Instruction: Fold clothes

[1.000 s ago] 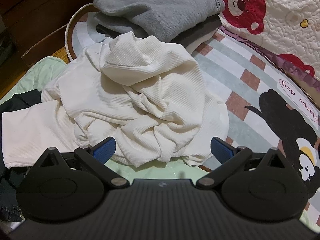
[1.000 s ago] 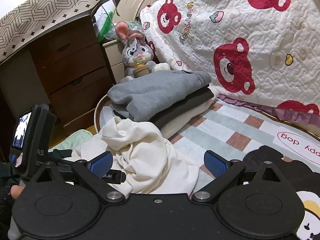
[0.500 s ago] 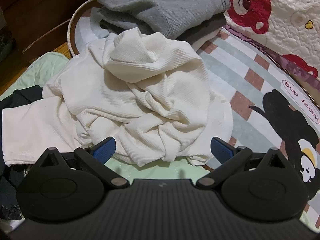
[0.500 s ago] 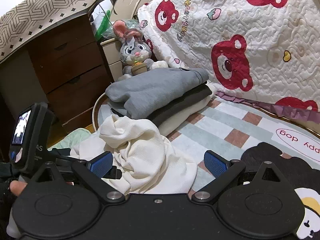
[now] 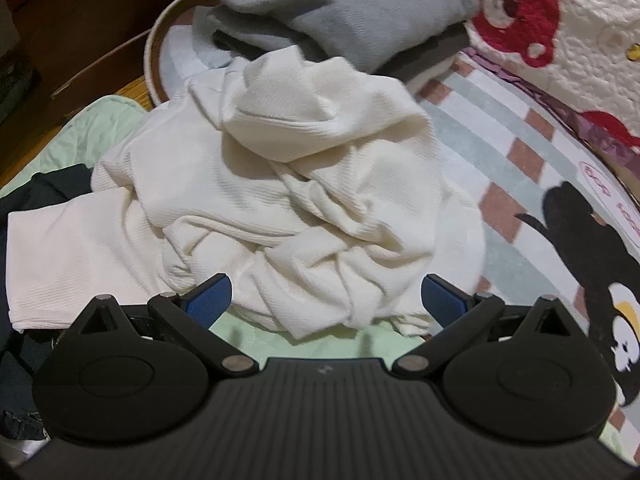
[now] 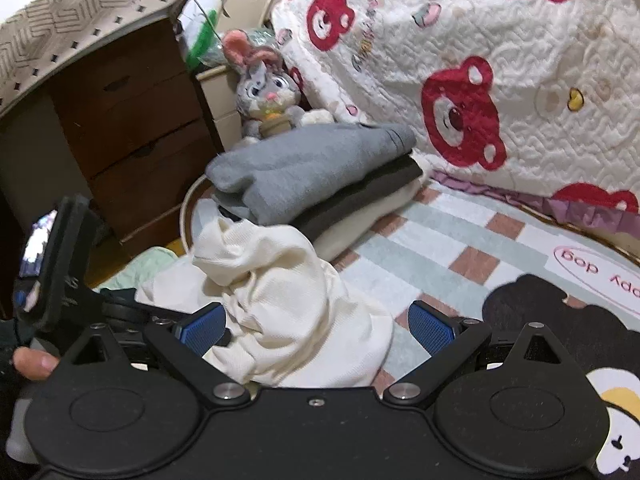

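Observation:
A crumpled cream ribbed garment (image 5: 288, 208) lies heaped on the patterned rug (image 5: 516, 160); it also shows in the right wrist view (image 6: 280, 300). My left gripper (image 5: 326, 300) is open, its blue pads on either side of the heap's near edge, not closed on it. My right gripper (image 6: 316, 326) is open, low over the right side of the same garment. The left gripper's body (image 6: 60, 264) shows at the left in the right wrist view. A folded stack with a grey sweater (image 6: 316, 164) on top sits behind the heap.
A quilt with red bears (image 6: 500, 80) hangs at the right. A wooden drawer chest (image 6: 132, 132) stands at the left, a plush rabbit (image 6: 268, 96) behind the stack. A pale green cloth (image 5: 92, 132) and dark clothing (image 5: 36, 196) lie left of the heap.
Both grippers have moved forward and lower toward the cream garment, which looms larger between the fingers. Both stay open. The clothes have not moved.

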Action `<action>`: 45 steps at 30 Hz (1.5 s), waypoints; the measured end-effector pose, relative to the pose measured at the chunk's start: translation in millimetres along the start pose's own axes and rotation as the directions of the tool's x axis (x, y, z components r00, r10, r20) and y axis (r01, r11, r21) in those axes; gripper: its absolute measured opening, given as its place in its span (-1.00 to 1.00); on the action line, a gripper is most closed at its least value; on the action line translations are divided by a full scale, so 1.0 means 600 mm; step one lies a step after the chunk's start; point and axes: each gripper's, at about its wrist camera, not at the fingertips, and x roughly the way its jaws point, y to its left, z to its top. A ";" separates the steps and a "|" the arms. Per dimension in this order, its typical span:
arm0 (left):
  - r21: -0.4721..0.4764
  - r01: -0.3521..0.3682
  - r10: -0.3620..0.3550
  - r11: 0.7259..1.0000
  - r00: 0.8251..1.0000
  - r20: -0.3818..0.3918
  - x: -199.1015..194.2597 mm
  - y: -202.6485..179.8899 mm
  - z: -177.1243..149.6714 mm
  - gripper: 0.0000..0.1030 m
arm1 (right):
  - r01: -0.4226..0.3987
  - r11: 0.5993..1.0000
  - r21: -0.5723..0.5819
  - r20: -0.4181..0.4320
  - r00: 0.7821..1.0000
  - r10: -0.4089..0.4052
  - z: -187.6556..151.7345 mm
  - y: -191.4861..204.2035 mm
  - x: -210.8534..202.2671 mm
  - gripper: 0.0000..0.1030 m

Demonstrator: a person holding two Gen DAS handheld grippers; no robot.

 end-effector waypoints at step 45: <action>-0.463 0.170 -0.197 0.870 0.980 -0.011 0.209 0.242 0.068 0.45 | -0.233 0.972 -0.001 -0.233 0.946 0.226 -0.015 -0.015 0.402 0.96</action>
